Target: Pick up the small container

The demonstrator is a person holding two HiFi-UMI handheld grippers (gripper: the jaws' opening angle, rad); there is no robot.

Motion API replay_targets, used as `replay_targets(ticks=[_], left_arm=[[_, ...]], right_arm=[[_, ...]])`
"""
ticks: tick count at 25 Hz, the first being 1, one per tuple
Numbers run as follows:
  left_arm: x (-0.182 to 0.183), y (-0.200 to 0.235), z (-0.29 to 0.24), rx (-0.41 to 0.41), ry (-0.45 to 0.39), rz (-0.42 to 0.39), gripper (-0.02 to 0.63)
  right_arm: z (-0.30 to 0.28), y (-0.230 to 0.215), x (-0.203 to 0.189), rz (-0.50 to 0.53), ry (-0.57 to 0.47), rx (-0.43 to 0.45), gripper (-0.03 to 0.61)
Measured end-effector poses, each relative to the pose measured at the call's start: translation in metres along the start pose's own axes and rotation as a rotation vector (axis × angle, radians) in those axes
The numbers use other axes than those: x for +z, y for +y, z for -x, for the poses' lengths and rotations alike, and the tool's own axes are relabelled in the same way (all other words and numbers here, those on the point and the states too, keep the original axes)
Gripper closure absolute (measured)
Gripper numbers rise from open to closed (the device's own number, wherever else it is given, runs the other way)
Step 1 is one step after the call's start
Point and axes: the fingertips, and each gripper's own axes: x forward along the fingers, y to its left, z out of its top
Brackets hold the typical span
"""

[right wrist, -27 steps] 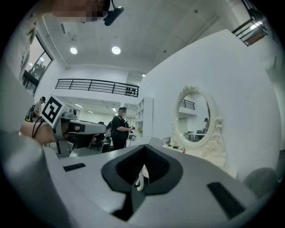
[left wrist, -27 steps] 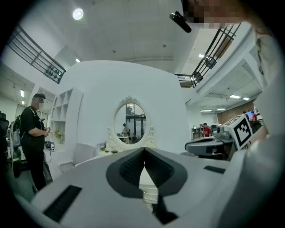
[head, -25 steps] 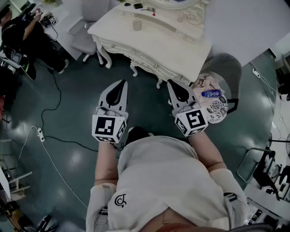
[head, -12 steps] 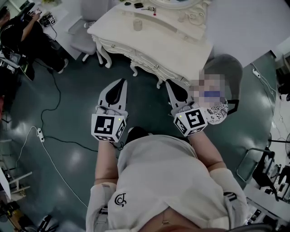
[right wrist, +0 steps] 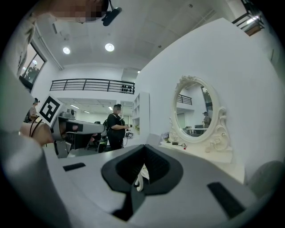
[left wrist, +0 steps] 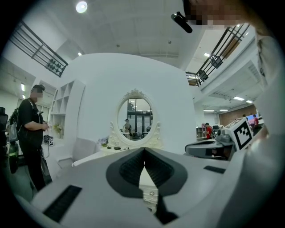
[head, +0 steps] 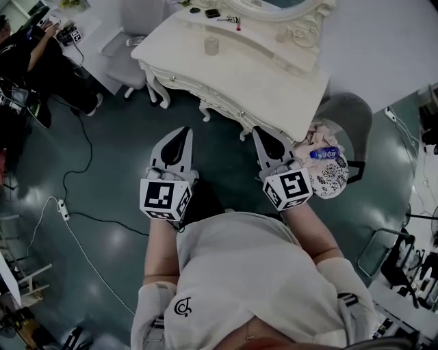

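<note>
The small container (head: 211, 45), a pale cream cylinder, stands upright near the front of the white dressing table (head: 274, 89) in the head view. My left gripper (head: 179, 131) is held level over the floor, short of the table's front edge, with its jaws shut and empty. My right gripper (head: 264, 131) is beside it, close to the table's near corner, jaws also shut and empty. In the left gripper view the left gripper (left wrist: 144, 149) points at the oval mirror (left wrist: 136, 116). From the right gripper (right wrist: 143, 148) the mirror (right wrist: 196, 113) lies to the right.
Dark small items and keys (head: 226, 18) lie at the table's back by the mirror. A round chair (head: 335, 164) with clothing and a blue bottle (head: 324, 153) stands right of the table. A grey office chair (head: 130, 41), a person (head: 31, 58) and floor cables (head: 75, 164) are left.
Both grippers have moved forward toward the dressing table, which now sits nearer and lower in the head view. Both jaws stay shut.
</note>
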Motion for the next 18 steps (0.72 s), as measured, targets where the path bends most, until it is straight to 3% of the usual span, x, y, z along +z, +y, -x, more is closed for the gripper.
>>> replay_targets(ticks=[6, 18], left_arm=[[-0.003, 0.067, -0.060, -0.057, -0.009, -0.004, 0.601], [0.009, 0.230, -0.235, -0.331, 0.042, -0.050, 0.601]], right_arm=[[-0.084, -0.008, -0.009, 0.018, 0.005, -0.033, 0.574], [-0.290, -0.058, 0.009, -0.014, 0.000, -0.306, 0.572]])
